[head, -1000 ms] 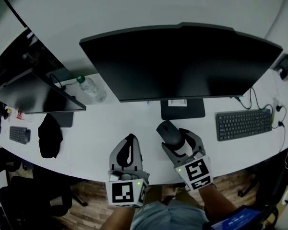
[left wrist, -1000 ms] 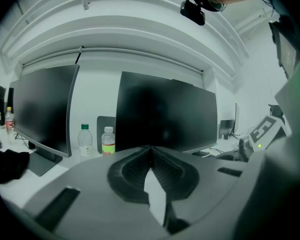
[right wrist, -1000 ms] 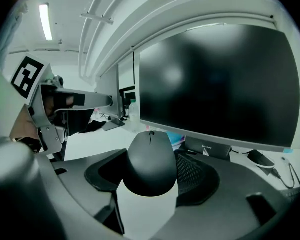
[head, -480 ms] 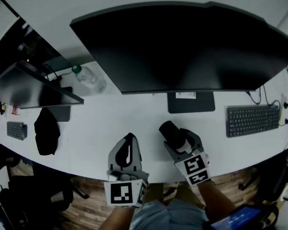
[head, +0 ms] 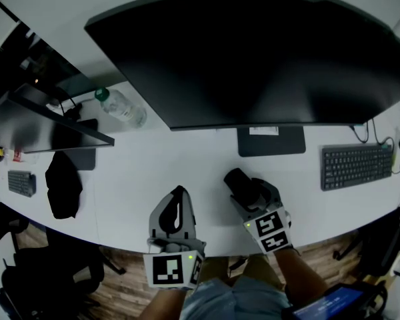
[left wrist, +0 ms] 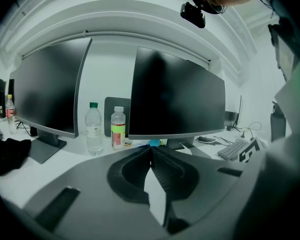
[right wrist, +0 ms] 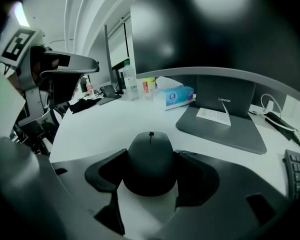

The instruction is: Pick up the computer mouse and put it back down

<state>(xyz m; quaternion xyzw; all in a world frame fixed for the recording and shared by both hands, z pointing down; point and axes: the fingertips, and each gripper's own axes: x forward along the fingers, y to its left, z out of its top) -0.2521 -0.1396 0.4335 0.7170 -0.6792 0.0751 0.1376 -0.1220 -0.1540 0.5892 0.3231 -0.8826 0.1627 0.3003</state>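
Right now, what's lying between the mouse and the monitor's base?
Nothing: only bare white desk separates the mouse from the monitor base, clearest in the right gripper view.

Grey right gripper [head: 248, 191], black-white marker cube [head: 272, 227]

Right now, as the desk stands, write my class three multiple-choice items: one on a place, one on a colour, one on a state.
1. Where is the computer mouse? A beside the keyboard; B between the right gripper's jaws; C on the monitor stand.
2. In the head view, what colour is the cap on the bottle? A green; B red; C yellow.
3. How do the left gripper's jaws stand? A wide apart; B clamped on a bottle; C together, empty.
Answers: 1 B, both jaws press its sides; 2 A, the cap shows green; 3 C, the tips meet with nothing between.
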